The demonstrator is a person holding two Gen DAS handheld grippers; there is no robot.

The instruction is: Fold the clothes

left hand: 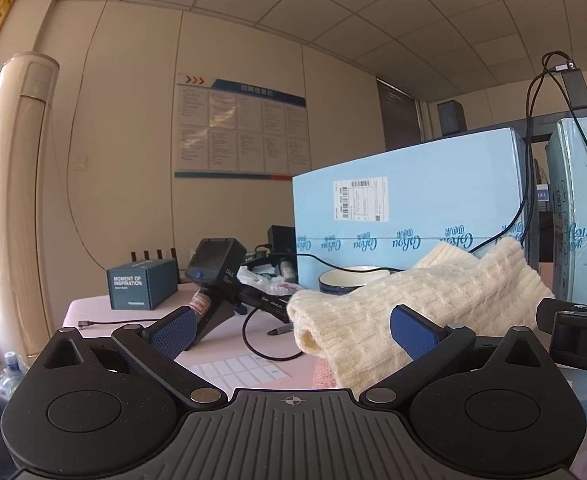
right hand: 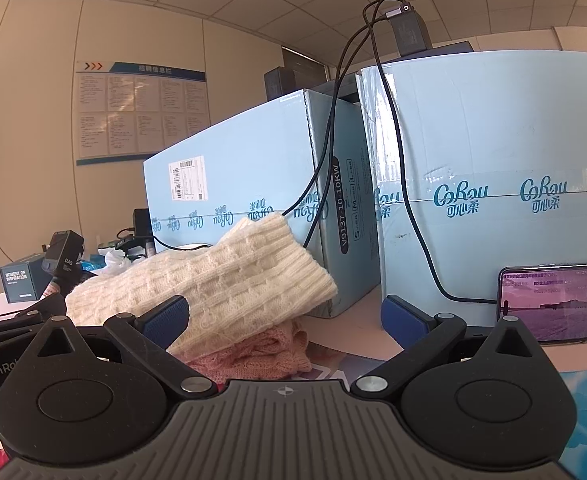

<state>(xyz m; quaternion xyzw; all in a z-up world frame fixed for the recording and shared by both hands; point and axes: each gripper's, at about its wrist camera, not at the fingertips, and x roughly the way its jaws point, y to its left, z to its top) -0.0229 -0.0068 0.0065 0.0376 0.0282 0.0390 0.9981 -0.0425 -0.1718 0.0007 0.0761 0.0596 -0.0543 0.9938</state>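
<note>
A folded cream knit sweater [left hand: 421, 300] lies on the table, on top of a pink knit garment [left hand: 325, 376]. My left gripper [left hand: 293, 332] is open, its jaws wide apart, just in front of the sweater's near left end; it holds nothing. In the right wrist view the cream sweater [right hand: 221, 276] rests on the pink garment [right hand: 253, 352]. My right gripper [right hand: 285, 320] is open and empty, with its left finger [right hand: 165, 320] close against the sweater's front edge. The left gripper's body shows at the left edge of that view.
Two large light-blue cartons [right hand: 245, 184] [right hand: 493, 184] stand behind the clothes with black cables hanging over them. A phone [right hand: 557, 300] leans at the right. A spare gripper [left hand: 213, 272], a small dark box [left hand: 141, 284], a bowl [left hand: 349, 280] and a cable lie on the pink table [left hand: 93, 312].
</note>
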